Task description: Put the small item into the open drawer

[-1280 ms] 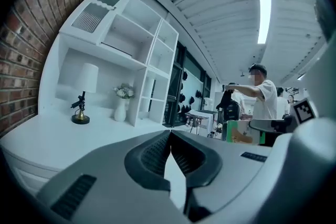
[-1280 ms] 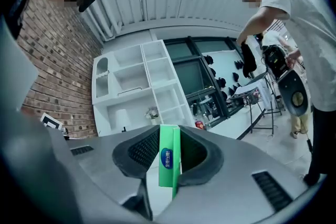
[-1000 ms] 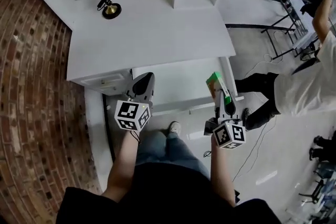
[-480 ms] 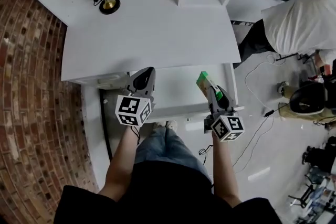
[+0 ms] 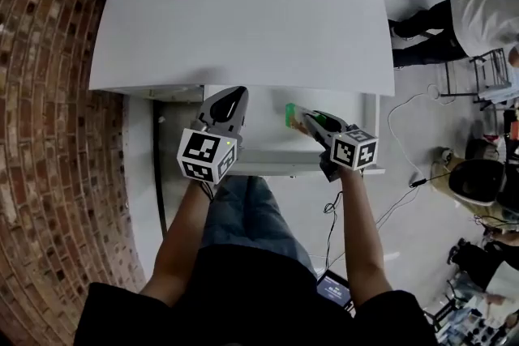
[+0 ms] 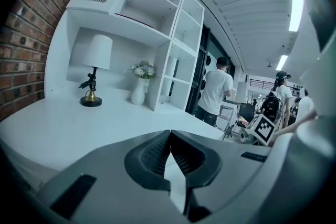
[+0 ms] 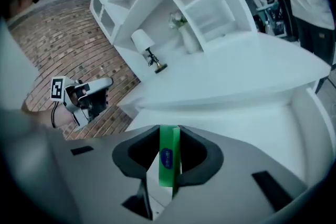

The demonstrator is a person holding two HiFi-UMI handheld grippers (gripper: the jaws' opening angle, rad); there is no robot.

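1. The right gripper (image 5: 308,120) is clamped on the item (image 5: 292,113), a thin green pack. It stands on edge between the pads, with the jaws only narrowly apart around it.
2. The item hangs over the open drawer (image 5: 276,168), inside its rim and just out from the front edge of the desk (image 5: 243,20). I judge it has not reached the drawer floor, though the head view does not settle its height.
3. The left gripper (image 5: 233,98) is closed on nothing, its jaws meeting. It hovers over the drawer's left end and has no part in this step, so it is best held clear.
4. The step in hand looks to be lowering and release. Bring the pack down until its lower edge is close to the floor before letting go, so it does not drop and skid.
5. A thin pack on edge will likely topple once freed. Lean it toward flat first, and pick a spot away from the drawer walls.
6. Then part the jaws well — a half-opening may drag the pack along — and lift the gripper out toward the person, clear of the desk edge.
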